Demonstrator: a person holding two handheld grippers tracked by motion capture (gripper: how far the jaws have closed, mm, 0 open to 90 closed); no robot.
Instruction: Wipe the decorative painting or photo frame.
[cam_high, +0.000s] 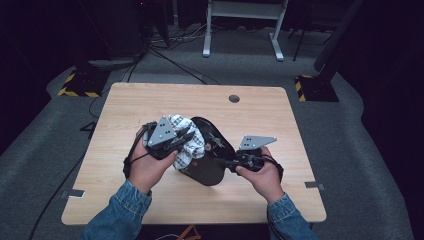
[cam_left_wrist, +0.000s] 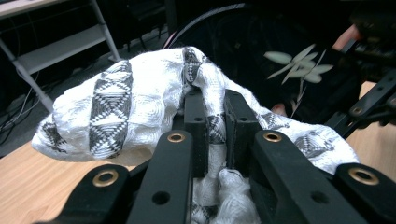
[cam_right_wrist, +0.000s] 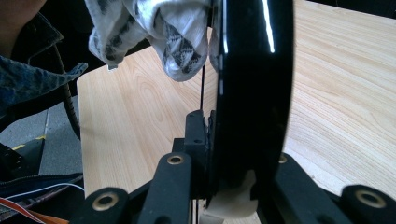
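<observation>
A black plate with a pale leaf motif is held tilted above the wooden table. My right gripper is shut on the plate's near rim; in the right gripper view the plate stands edge-on between the jaws of that gripper. My left gripper is shut on a white cloth with black patterned bands, bunched against the plate's left side. Seen from the left gripper view, a fold of the cloth is pinched in the gripper, with the plate just behind it.
A round cable hole sits near the table's far edge. Beyond the table stand a white desk frame and two yellow-and-black striped bases, with cables on the grey floor. A denim sleeve is at the left.
</observation>
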